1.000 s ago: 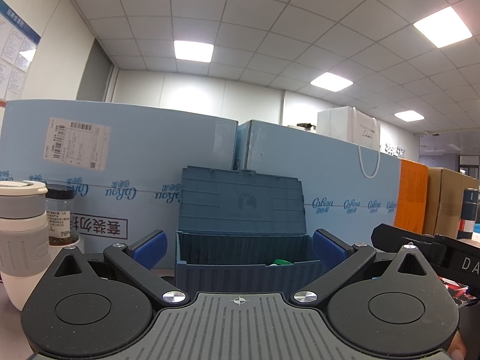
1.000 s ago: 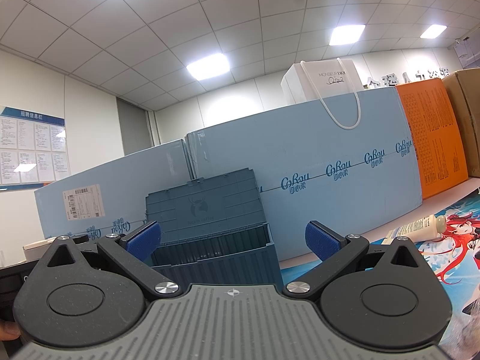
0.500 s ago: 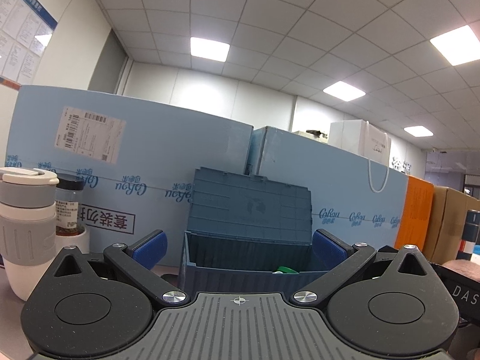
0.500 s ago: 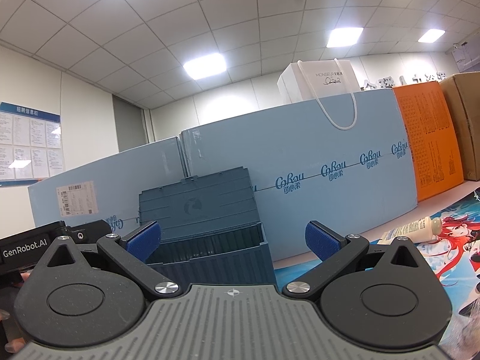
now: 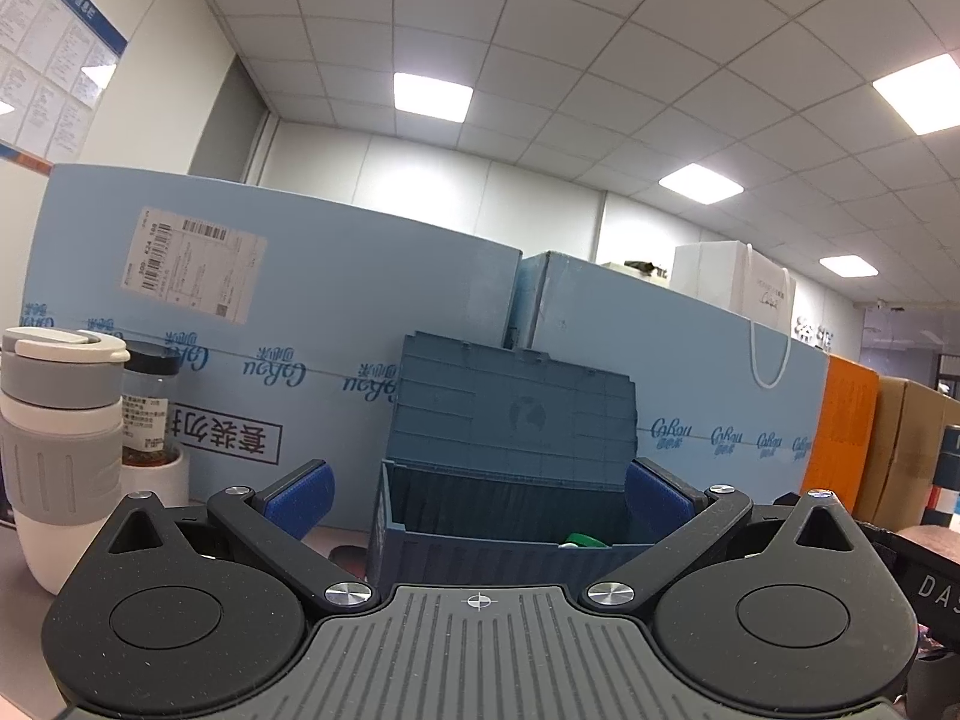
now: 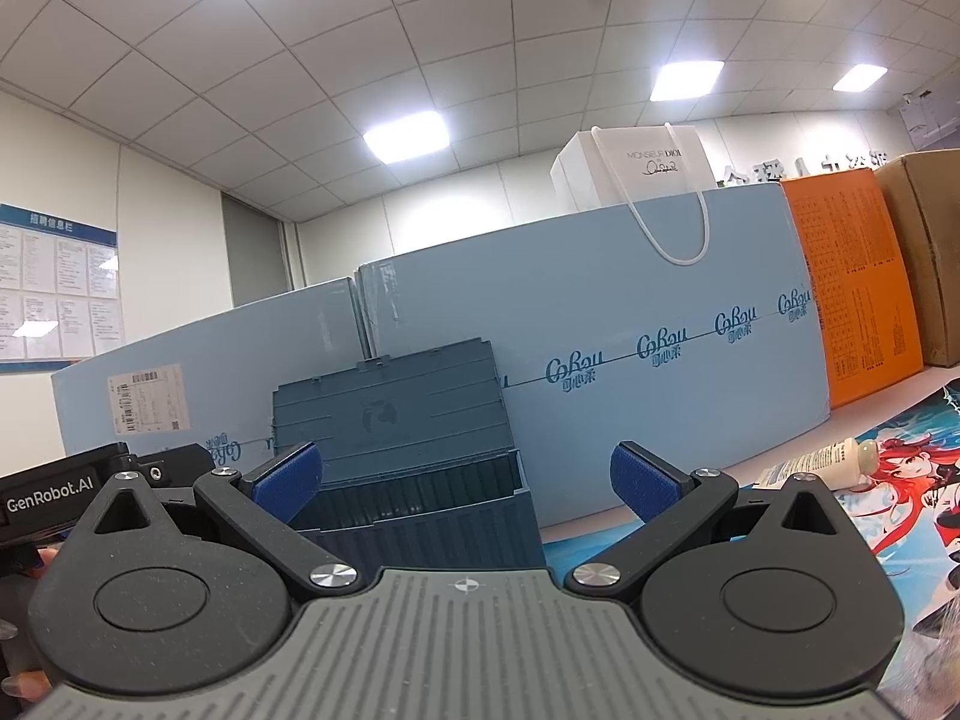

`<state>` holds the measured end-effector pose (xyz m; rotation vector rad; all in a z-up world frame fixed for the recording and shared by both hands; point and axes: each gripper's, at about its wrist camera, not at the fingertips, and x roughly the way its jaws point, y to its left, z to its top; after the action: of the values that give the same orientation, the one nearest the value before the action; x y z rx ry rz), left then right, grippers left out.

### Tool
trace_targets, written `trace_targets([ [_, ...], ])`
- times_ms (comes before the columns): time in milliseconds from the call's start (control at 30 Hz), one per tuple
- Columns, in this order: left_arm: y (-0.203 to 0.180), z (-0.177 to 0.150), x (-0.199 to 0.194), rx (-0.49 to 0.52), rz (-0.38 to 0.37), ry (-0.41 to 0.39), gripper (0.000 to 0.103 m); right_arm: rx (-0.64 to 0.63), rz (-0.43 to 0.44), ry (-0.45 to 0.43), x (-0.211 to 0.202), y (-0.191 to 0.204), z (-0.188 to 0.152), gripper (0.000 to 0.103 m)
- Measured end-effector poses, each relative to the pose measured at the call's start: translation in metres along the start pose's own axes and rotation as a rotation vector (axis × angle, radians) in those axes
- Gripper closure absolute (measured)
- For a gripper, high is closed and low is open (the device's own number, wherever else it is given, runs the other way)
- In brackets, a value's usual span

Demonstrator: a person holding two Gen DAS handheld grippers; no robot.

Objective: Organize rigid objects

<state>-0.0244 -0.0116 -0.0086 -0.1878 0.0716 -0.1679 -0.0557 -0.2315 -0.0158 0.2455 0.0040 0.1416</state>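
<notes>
A dark blue lidded storage box (image 5: 504, 516) stands open in front of my left gripper (image 5: 477, 489), its lid upright against the light blue cartons. A green item (image 5: 581, 539) shows inside it. The left gripper is open and empty, level with the box's rim. The same box (image 6: 414, 498) shows left of centre in the right wrist view. My right gripper (image 6: 462, 474) is open and empty in front of it. A white and grey cup (image 5: 57, 450) stands at the left. A cream tube (image 6: 822, 459) lies on the printed mat at the right.
Light blue cartons (image 5: 312, 324) form a wall behind the box. A glass jar (image 5: 147, 414) in a white holder stands behind the cup. An orange box (image 6: 852, 294) and a brown carton (image 6: 927, 258) stand at the right. The left gripper's body (image 6: 54, 495) shows at left.
Both views have tilted upward and shifted a little. In the left wrist view the box has moved right; in the right wrist view the left gripper's body has come in at left.
</notes>
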Motion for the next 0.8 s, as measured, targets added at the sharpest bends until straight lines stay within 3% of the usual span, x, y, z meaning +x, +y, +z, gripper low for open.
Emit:
trace_targets([
  [800,0.0009,0.0010,-0.0006,-0.002,0.018,-0.001,0.000,-0.008,0.004,0.001,-0.0012,0.0008,0.0005,0.000],
])
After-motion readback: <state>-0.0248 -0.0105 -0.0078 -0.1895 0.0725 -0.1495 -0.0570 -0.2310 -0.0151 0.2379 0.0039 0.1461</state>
